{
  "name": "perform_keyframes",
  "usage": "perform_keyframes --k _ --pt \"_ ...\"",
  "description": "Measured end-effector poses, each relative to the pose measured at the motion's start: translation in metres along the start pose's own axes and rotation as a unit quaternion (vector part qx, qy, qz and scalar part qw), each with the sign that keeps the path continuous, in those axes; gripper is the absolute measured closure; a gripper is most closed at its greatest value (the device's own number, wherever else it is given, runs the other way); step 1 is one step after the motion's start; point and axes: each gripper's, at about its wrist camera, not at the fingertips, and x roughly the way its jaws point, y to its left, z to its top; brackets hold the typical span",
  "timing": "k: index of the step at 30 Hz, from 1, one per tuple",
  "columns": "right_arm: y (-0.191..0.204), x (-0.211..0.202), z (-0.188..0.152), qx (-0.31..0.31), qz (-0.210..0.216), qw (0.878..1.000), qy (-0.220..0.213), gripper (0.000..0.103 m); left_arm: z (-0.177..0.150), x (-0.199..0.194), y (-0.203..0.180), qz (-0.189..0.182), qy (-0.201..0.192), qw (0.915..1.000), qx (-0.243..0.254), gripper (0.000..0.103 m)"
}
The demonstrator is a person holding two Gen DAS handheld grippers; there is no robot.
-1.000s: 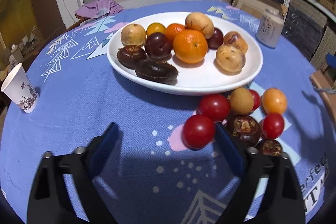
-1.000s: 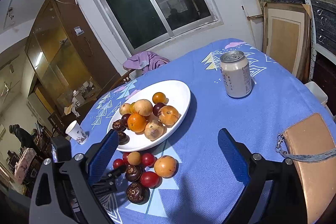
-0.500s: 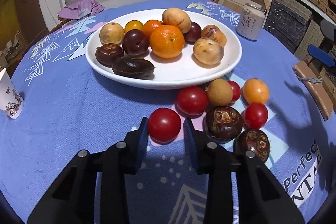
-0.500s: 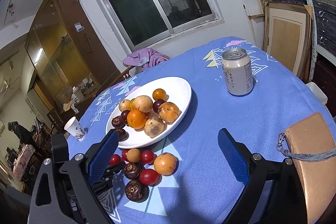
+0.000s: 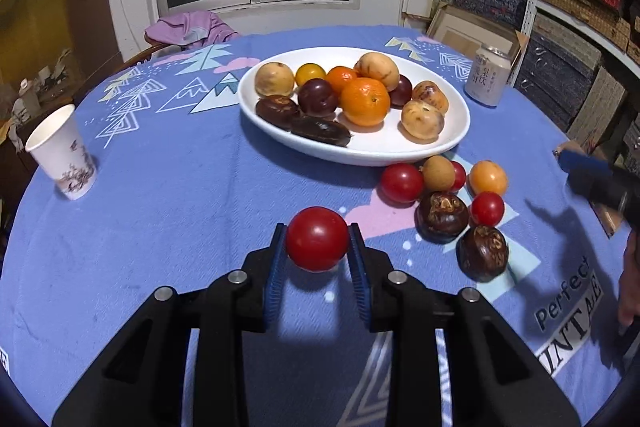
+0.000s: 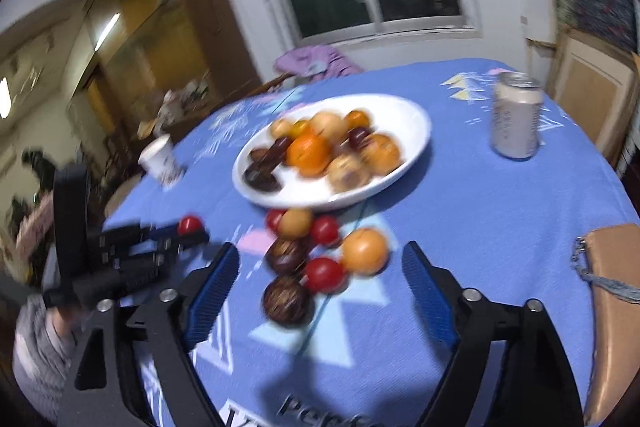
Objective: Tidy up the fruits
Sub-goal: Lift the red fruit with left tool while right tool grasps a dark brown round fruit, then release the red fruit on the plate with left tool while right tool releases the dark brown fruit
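My left gripper (image 5: 317, 251) is shut on a red tomato (image 5: 317, 244) and holds it above the blue tablecloth, in front of the white plate (image 5: 456, 135) of mixed fruit. Several loose fruits lie right of it: a red tomato (image 5: 401, 183), a dark brown water chestnut (image 5: 441, 216) and an orange fruit (image 5: 488, 179). In the blurred right wrist view my right gripper (image 6: 320, 285) is open above that same loose pile, around a small red tomato (image 6: 325, 274). The left gripper with its tomato (image 6: 189, 225) shows at the left there.
A paper cup (image 5: 62, 151) stands at the table's left. A drink can (image 5: 488, 80) stands right of the plate, and a tan purse (image 6: 614, 291) lies at the right edge. Chair with purple cloth (image 5: 188, 29) behind the table.
My left gripper has closed on the red tomato and lifted it off the cloth. My right gripper has moved down and left toward the loose fruit pile, staying open.
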Motion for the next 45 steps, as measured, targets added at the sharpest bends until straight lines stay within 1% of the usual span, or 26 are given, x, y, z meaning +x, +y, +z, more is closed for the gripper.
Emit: perform_keyframes --k 2,4,5,7,8,12,14,18,21,23,26,27,31,34,39,42,45 --pt "0.018 0.008 -0.011 -0.034 0.002 0.999 0.023 0.031 -0.004 -0.004 0.005 -0.002 0.000 1.0000 -0.008 0.073" --pt "0.032 0.020 -0.023 -0.063 0.000 0.997 0.053 0.047 -0.003 -0.005 0.009 -0.006 0.000 0.9999 -0.016 0.073" --pt "0.037 0.025 -0.027 -0.072 -0.005 0.995 0.065 0.048 -0.003 -0.005 0.009 -0.007 0.000 0.9998 -0.017 0.073" --pt "0.041 0.034 -0.033 -0.081 -0.020 0.993 0.081 0.048 -0.004 -0.005 0.009 -0.009 0.000 0.9998 -0.016 0.073" --pt "0.039 0.035 -0.033 -0.078 -0.021 0.993 0.085 0.048 -0.004 -0.005 0.009 -0.010 0.000 0.9998 -0.015 0.073" --pt "0.032 0.040 -0.031 -0.054 -0.021 0.994 0.092 0.048 -0.005 -0.002 0.007 -0.011 0.006 0.9998 -0.013 0.073" --pt "0.034 0.045 -0.031 -0.049 -0.018 0.994 0.095 0.051 -0.005 0.001 0.005 -0.011 0.010 0.9998 -0.011 0.073" --pt "0.040 0.049 -0.029 -0.050 -0.027 0.995 0.087 0.052 -0.005 0.003 0.001 -0.013 0.012 0.9998 -0.006 0.073" --pt "0.040 0.058 -0.026 -0.048 -0.032 0.993 0.099 0.052 -0.005 0.004 0.000 -0.014 0.013 0.9998 -0.004 0.073" --pt "0.039 0.059 -0.025 -0.047 -0.034 0.993 0.102 0.053 -0.005 0.004 -0.001 -0.014 0.014 0.9998 -0.003 0.073" --pt "0.041 0.060 -0.025 -0.059 -0.046 0.992 0.104 0.058 -0.006 0.007 -0.002 -0.014 0.018 0.9997 -0.003 0.073" --pt "0.040 0.060 -0.025 -0.059 -0.048 0.992 0.104 0.061 -0.007 0.008 -0.002 -0.013 0.020 0.9997 -0.002 0.073" --pt "0.037 0.056 -0.026 -0.054 -0.039 0.993 0.101 0.061 -0.009 0.013 -0.003 -0.013 0.029 0.9995 0.000 0.073" --pt "0.039 0.051 -0.028 -0.055 -0.026 0.993 0.097 0.062 -0.010 0.012 -0.005 -0.014 0.026 0.9996 0.001 0.073" --pt "0.044 0.032 -0.023 -0.059 -0.010 0.996 0.059 0.062 -0.007 0.001 -0.007 -0.012 0.006 0.9999 0.003 0.073" --pt "0.036 0.014 -0.017 -0.038 -0.006 0.999 0.028 0.062 -0.002 -0.009 -0.010 -0.014 -0.007 0.9999 0.004 0.073" --pt "0.022 -0.004 -0.007 -0.015 -0.005 1.000 -0.001 0.062 0.012 -0.017 -0.011 -0.015 -0.020 0.9997 0.005 0.073"
